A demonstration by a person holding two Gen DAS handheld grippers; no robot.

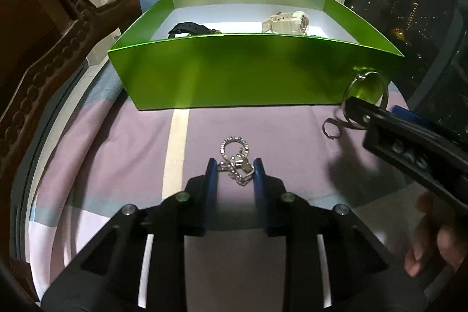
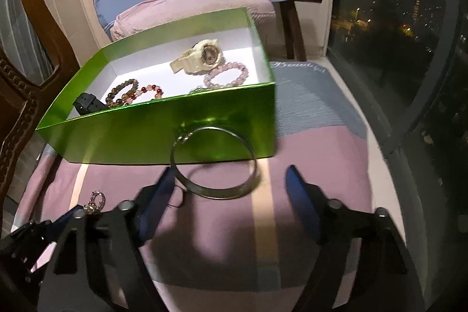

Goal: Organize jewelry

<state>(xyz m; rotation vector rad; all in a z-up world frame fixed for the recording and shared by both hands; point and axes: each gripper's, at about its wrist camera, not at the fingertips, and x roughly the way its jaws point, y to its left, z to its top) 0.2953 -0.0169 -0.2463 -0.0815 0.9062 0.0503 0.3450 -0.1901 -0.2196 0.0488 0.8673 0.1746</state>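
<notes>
The left gripper (image 1: 232, 165) has its blue pads (image 1: 211, 174) set a little apart on either side of a silver chain bracelet (image 1: 237, 158) that lies bunched on the mauve bedsheet (image 1: 117, 136); the pads look to be touching or nearly touching the links, but whether they grip it cannot be told. The right gripper (image 2: 228, 189) stands wide open. A silver bangle (image 2: 215, 163) appears lifted off the sheet against the left pad (image 2: 159, 195), with a wide gap to the other pad; how it is carried cannot be told from either view.

Just beyond both stands the green box (image 1: 234, 72), open-topped. Inside lie a white watch (image 2: 200, 56), a black watch (image 1: 187, 29), a pink bead bracelet (image 2: 226, 76) and two darker bead bracelets (image 2: 133, 92).

The step in hand seems to be collecting the last loose pieces from the sheet. The next move likely calls for the left pads to close firmly on the chain, then a lift clear over the box's near wall before release. The bangle needs a surer hold, since it could slip off a single pad.
</notes>
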